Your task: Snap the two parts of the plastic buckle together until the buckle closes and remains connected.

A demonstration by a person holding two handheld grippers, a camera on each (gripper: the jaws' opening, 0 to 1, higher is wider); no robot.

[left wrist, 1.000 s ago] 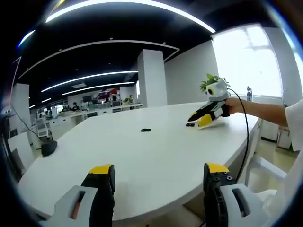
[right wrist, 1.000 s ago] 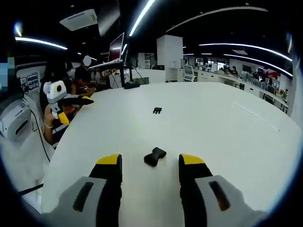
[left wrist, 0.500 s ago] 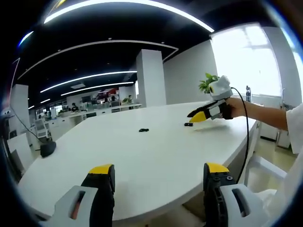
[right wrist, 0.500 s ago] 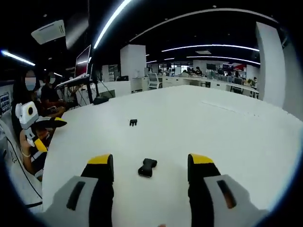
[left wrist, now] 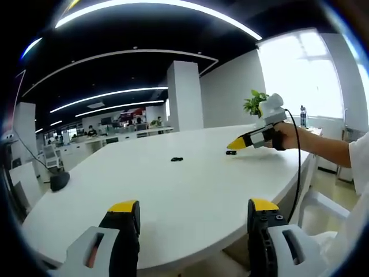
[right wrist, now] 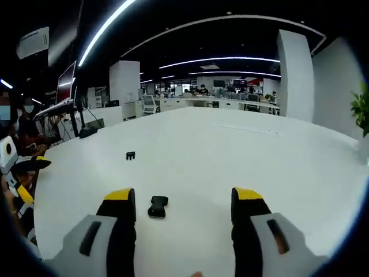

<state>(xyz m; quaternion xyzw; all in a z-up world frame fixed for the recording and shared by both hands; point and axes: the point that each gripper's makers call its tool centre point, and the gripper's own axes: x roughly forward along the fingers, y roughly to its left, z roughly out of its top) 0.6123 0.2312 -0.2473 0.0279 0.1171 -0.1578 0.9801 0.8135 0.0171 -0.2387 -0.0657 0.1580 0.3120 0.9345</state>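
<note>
Right gripper view: one buckle part [right wrist: 157, 206], a small black piece, lies flat on the white tabletop [right wrist: 242, 156] near its nearer edge, between the jaws of the right gripper [right wrist: 182, 199] but touching neither. The jaws stand wide apart and hold nothing, lined up either side of the piece, apparently for a pick-up. The second buckle part [right wrist: 130, 155] lies well apart from the first, further in toward the middle of the tabletop. The halves are not joined; the task looks to be at its first step.

In the left gripper view, both black pieces [left wrist: 176, 158] [left wrist: 231, 153] appear small on the far half of the tabletop, the right gripper poised just beside one. The left gripper [left wrist: 189, 209] hangs over the near edge, jaws wide and empty, well apart from either piece, seemingly waiting. A dark object [left wrist: 59, 179] rests near the tabletop's left edge. A potted plant [left wrist: 255, 102] stands beyond.
</note>
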